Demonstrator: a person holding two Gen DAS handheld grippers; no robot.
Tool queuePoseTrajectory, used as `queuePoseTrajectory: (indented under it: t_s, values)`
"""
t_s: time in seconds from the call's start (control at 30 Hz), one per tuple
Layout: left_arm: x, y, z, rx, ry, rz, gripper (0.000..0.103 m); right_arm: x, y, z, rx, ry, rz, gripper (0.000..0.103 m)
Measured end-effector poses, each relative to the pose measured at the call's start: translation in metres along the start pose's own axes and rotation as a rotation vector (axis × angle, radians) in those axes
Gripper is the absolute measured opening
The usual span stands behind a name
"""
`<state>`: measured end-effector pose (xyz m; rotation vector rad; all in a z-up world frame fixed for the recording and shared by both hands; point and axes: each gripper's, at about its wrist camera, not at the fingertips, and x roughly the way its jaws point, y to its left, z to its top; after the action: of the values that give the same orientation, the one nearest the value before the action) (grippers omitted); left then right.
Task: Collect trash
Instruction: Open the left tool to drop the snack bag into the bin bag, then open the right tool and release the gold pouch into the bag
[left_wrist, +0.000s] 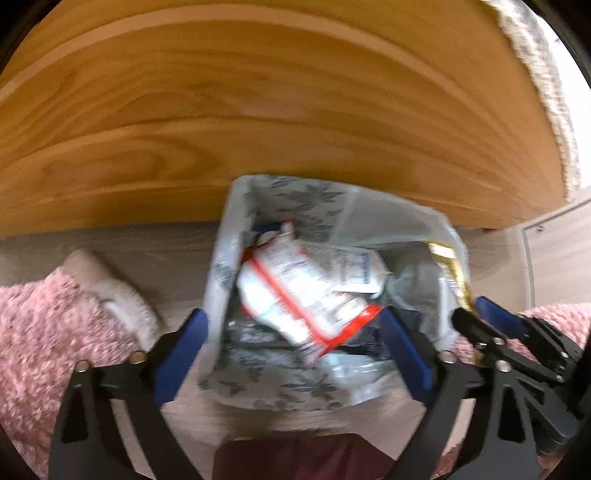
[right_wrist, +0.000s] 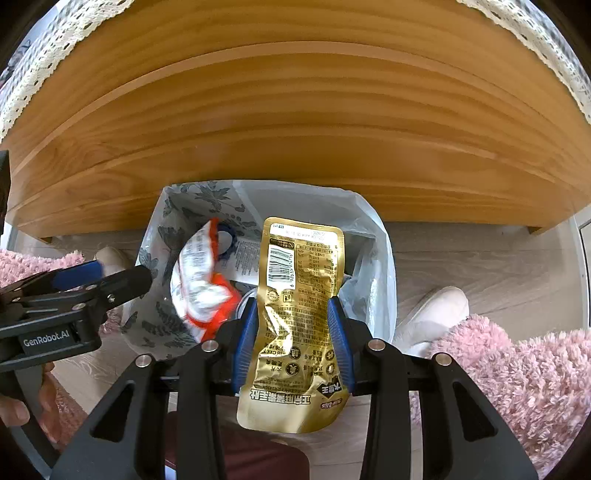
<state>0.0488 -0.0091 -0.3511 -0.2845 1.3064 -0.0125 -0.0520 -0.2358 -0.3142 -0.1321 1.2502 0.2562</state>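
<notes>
Trash going into bag on the floor, lower centre of frame.
Left gripper wide open above it, white-red wrapper loose inside; right gripper clamps gold pouch over bag.

The gold pouch is glossy creased foil. The white-and-red wrapper is shiny crinkled plastic film. The bag is thin translucent plastic, flower-printed on its 9 o'clock side. The tongs are matt black plastic with smooth blue pads and bright metal rivets. The wooden panel at 12 o'clock is smooth, satin-varnished. Pink cloth looks fluffy.
</notes>
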Motion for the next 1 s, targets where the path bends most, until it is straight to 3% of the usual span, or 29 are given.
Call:
queuePoseTrajectory:
  t_s: [0.1,0.37,0.6,0.7,0.77,0.93,1.0]
  values:
    - [0.003,0.005,-0.002,-0.005,0.029,0.063,0.093,0.004,-0.005,-0.001,0.021,0.01,0.0,0.038]
    - [0.003,-0.003,-0.003,0.029,0.027,0.092,0.093,0.013,-0.008,0.0,0.039,0.015,-0.025,0.038]
    - [0.005,-0.007,-0.005,0.054,0.038,0.106,0.093,0.022,0.009,0.004,-0.044,-0.014,-0.092,0.039]
    - [0.004,-0.007,-0.006,0.057,0.034,0.111,0.093,0.024,0.011,0.004,-0.061,-0.014,-0.112,0.047]
    - [0.004,-0.004,-0.006,0.045,0.037,0.112,0.093,0.024,0.01,0.005,-0.06,-0.01,-0.126,0.061]
    - [0.007,-0.001,-0.006,0.036,0.048,0.116,0.093,0.027,0.01,0.004,-0.062,-0.01,-0.159,0.085]
    - [0.007,-0.002,-0.006,0.042,0.046,0.121,0.093,0.028,0.008,0.002,-0.062,0.003,-0.16,0.085]
